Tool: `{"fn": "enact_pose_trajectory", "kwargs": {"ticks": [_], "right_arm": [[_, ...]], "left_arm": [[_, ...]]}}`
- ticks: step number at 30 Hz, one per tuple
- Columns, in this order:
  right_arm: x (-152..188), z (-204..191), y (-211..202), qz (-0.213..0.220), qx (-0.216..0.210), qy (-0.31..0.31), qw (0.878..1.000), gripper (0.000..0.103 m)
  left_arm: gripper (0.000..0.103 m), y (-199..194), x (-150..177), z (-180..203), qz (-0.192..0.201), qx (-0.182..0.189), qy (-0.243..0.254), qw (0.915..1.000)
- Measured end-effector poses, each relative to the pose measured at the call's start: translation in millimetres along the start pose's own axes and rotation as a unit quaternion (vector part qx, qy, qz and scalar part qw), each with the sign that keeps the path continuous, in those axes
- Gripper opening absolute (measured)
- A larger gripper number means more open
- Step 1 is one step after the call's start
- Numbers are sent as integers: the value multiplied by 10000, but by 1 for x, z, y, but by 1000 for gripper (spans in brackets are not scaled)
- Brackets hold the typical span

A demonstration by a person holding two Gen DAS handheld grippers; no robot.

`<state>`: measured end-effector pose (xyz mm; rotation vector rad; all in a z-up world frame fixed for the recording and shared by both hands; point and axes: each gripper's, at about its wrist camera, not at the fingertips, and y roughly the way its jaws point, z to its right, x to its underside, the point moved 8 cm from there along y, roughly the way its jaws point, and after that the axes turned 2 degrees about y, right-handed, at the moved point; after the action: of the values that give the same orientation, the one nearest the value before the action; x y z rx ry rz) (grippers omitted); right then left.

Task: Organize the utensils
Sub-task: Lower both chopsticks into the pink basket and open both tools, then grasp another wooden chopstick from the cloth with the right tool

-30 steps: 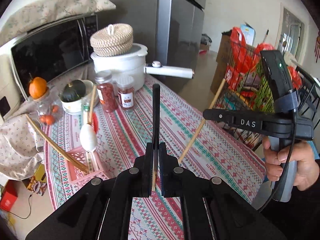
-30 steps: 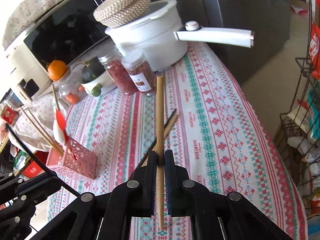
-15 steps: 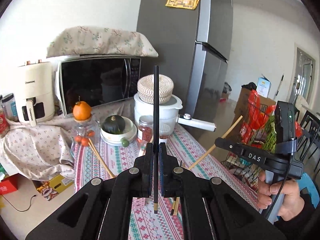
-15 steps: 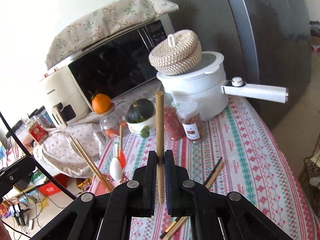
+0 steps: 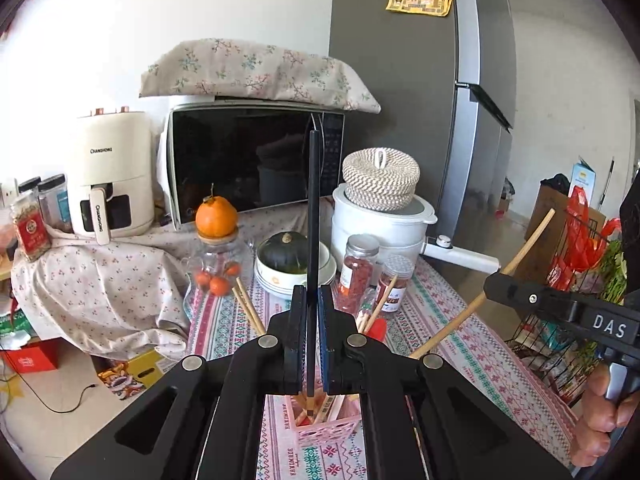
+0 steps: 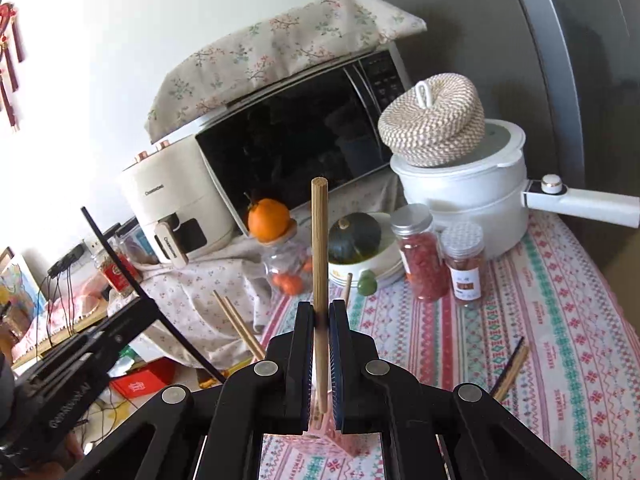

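Note:
My left gripper (image 5: pixel 312 300) is shut on a black chopstick (image 5: pixel 313 208) held upright, its lower tip over the pink utensil basket (image 5: pixel 320 424). My right gripper (image 6: pixel 320 312) is shut on a wooden chopstick (image 6: pixel 319 240), also upright, above the same basket (image 6: pixel 316 446). The basket holds wooden chopsticks (image 5: pixel 248 308) and a red-and-white spoon (image 5: pixel 376 326). Two more chopsticks (image 6: pixel 510 368) lie on the patterned tablecloth (image 6: pixel 560 320). The right gripper also shows in the left wrist view (image 5: pixel 560 304), the left one in the right wrist view (image 6: pixel 100 344).
At the back stand a white pot (image 5: pixel 384 224) with a woven lid, two spice jars (image 5: pixel 360 272), a bowl with a green squash (image 5: pixel 286 256), a glass jar topped by an orange (image 5: pixel 216 240), a microwave (image 5: pixel 256 160) and an air fryer (image 5: pixel 112 176). A wire rack (image 5: pixel 580 280) stands at the right.
Both grippers have tilted up from looking down at the table to looking level, and moved over the pink basket. Each still holds its chopstick, now upright.

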<state>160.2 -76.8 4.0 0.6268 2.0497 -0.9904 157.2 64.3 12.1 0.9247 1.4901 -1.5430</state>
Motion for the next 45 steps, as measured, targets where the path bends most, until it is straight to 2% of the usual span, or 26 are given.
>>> {"fn": "enact_pose_trajectory", "kwargs": {"ticks": [7,9,10,11,12,13,14,15,16,18,20,21,23,24,26,27,30,33,36,40,45], "right_arm": [[12,-3,35,-306,-127,59,9994,6],[20,-4,49,-518,-179,69,9985,7],[24,-4,55,-610,-218,92,9979,11],[27,-3,59,-648,-245,123,9975,11],[28,-2,61,-653,-233,141,9975,15],[28,-1,62,-653,-216,143,9975,22],[27,0,61,-620,-232,158,9977,29],[24,0,59,-558,-254,183,9980,44],[21,1,55,-483,-269,205,9983,54],[15,3,47,-316,-270,214,9989,64],[8,6,40,-183,-218,228,9993,73],[5,8,35,-114,-205,248,9994,80],[-1,14,27,15,-122,294,9995,91],[-3,18,23,61,-12,275,9996,97],[-7,26,14,186,195,201,9994,99],[-8,31,10,238,309,161,9991,103],[-7,49,1,271,692,43,9972,103],[1,71,-1,114,1023,-162,9946,103],[15,94,4,-183,1162,-253,9927,103],[41,130,18,-780,1536,-71,9850,103],[82,173,47,-1599,2012,118,9663,103]], "left_arm": [[5,31,17,-4,-309,-14,-115,9995],[8,40,23,-6,-570,-32,-186,9982],[13,42,26,-7,-679,-53,-259,9973],[27,44,28,-8,-745,-39,-340,9966],[37,45,30,-9,-788,-4,-412,9960],[54,44,31,-9,-798,22,-468,9957],[61,43,31,-10,-779,31,-510,9956],[61,41,30,-10,-765,41,-526,9957],[63,40,30,-10,-776,67,-543,9955],[67,37,31,-9,-808,152,-622,9947],[77,34,32,-7,-854,222,-649,9940],[79,32,33,-4,-886,263,-622,9938],[94,31,38,3,-1023,308,-459,9932],[95,29,41,7,-1062,351,-362,9931],[102,25,49,15,-1155,461,-231,9920],[103,24,54,19,-1216,530,-213,9909],[103,21,68,27,-1385,680,-251,9877],[103,25,84,28,-1645,543,-259,9845],[103,31,104,27,-2016,480,-316,9778],[103,40,123,24,-2392,437,-406,9691],[103,44,129,24,-2524,403,-379,9660]]}}
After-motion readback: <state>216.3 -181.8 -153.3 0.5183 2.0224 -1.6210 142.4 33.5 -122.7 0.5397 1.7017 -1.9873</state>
